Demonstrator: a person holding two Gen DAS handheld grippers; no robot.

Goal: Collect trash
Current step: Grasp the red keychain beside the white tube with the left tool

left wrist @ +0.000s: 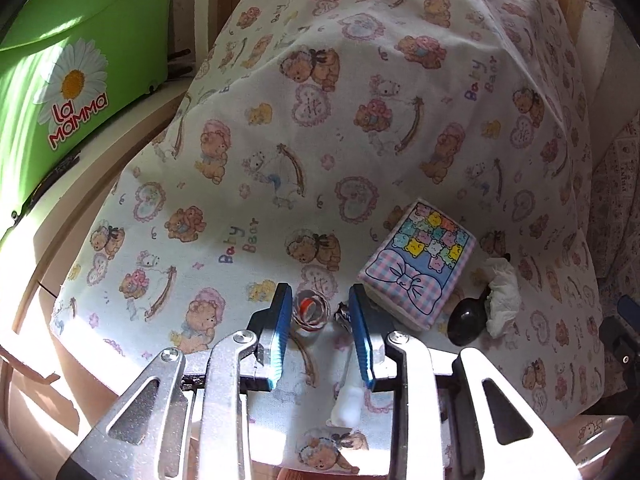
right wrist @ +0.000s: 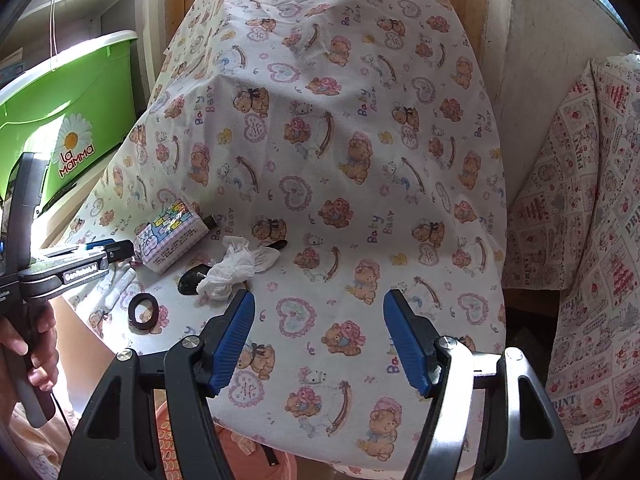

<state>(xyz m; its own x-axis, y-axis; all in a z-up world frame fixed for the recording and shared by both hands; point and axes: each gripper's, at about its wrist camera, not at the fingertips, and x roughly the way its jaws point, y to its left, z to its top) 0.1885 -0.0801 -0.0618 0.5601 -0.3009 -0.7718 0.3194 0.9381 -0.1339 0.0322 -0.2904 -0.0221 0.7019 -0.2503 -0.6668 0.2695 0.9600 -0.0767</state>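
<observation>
Looking along the left gripper, the left wrist view alone showed a small rolled scrap of red-and-white wrapper standing on the desk between the blue pads, which had not yet met it; the jaws stood partly apart. A crumpled foil bit lay just beside the right-hand pad, and a white paper stick lay on the cloth beneath the jaws.

Only the right wrist view showed a black ring near the desk's left edge and the hand gripping the left tool's handle. Both views recorded the green bin at far left, the pastel tissue pack, a dark spoon and a crumpled white tissue lying against it.

The tissue pack crowded the left gripper's right side. The right gripper hung above bare cloth, jaws wide and empty, tilted downward, with the crumpled tissue just beyond its left pad.
</observation>
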